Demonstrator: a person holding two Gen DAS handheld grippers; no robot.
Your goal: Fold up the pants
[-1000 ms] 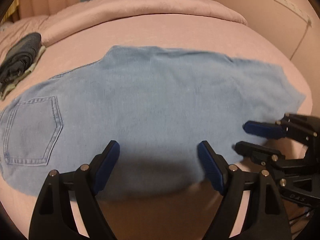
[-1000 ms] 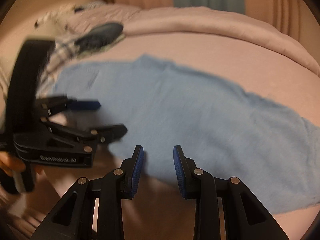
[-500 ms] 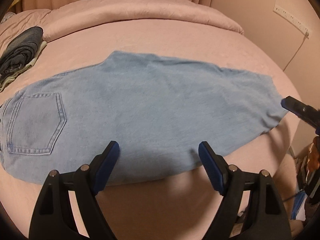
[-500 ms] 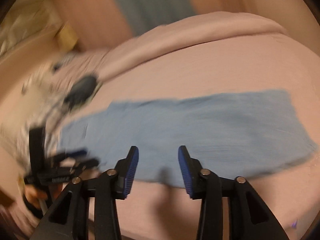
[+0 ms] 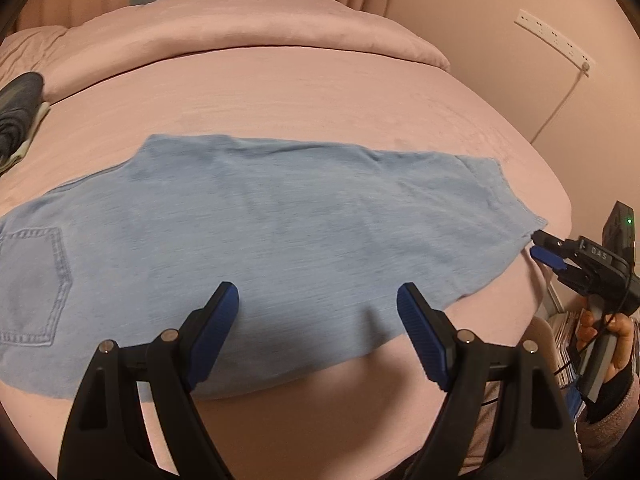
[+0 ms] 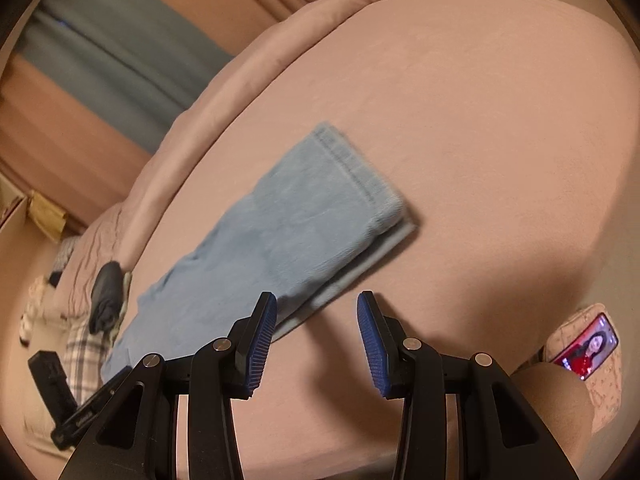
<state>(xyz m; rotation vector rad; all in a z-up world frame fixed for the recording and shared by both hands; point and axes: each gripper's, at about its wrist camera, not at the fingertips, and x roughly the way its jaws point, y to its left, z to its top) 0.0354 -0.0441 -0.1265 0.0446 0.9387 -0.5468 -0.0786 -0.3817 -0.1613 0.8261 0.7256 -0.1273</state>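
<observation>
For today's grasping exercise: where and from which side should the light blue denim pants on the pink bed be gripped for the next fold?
Grip the hemmed leg ends of the light blue denim pants, approaching from the open bed beyond them: both layers stack flat there.

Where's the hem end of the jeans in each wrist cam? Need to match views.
Left wrist: the hem end lies at right of centre, near the right gripper.
Right wrist: the hem end lies at centre, above the open fingers, with one leg stacked on the other.
Shared landmark: the dark folded clothes at the left.
</observation>
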